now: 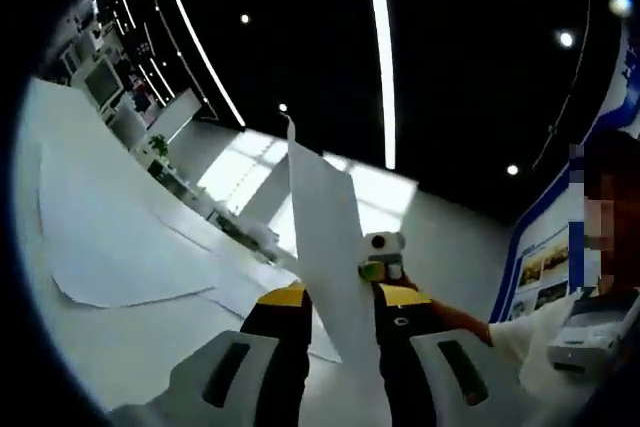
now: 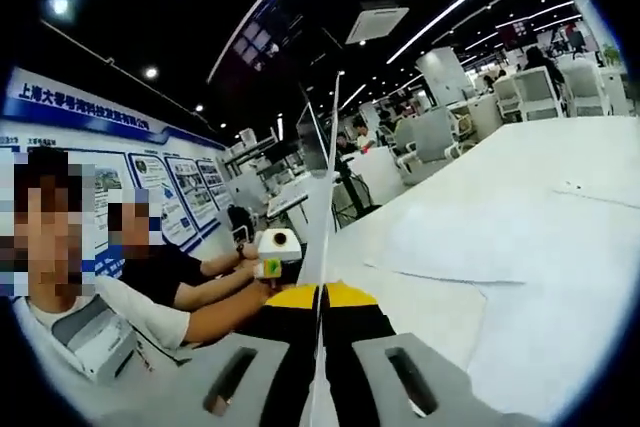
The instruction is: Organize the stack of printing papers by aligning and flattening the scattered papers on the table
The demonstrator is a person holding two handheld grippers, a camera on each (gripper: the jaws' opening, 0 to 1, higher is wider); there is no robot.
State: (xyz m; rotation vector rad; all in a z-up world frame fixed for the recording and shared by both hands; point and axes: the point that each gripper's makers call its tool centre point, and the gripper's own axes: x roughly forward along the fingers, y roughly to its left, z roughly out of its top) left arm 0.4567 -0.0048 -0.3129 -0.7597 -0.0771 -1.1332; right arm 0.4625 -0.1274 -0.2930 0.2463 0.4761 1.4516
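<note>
While both tongs pinch upright paper (image 1: 325, 237), loose sheets (image 2: 500, 237) nearby

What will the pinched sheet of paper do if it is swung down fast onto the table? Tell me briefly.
The sheet of paper stands thin and tall from the left gripper, its top edge curling, so it will likely flop and bend. Seen edge-on in the right gripper, it looks light and may flutter. It could slide over the loose sheets on the table.

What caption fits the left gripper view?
Left hand-held gripper lifts a white paper sheet above the white table.
</note>
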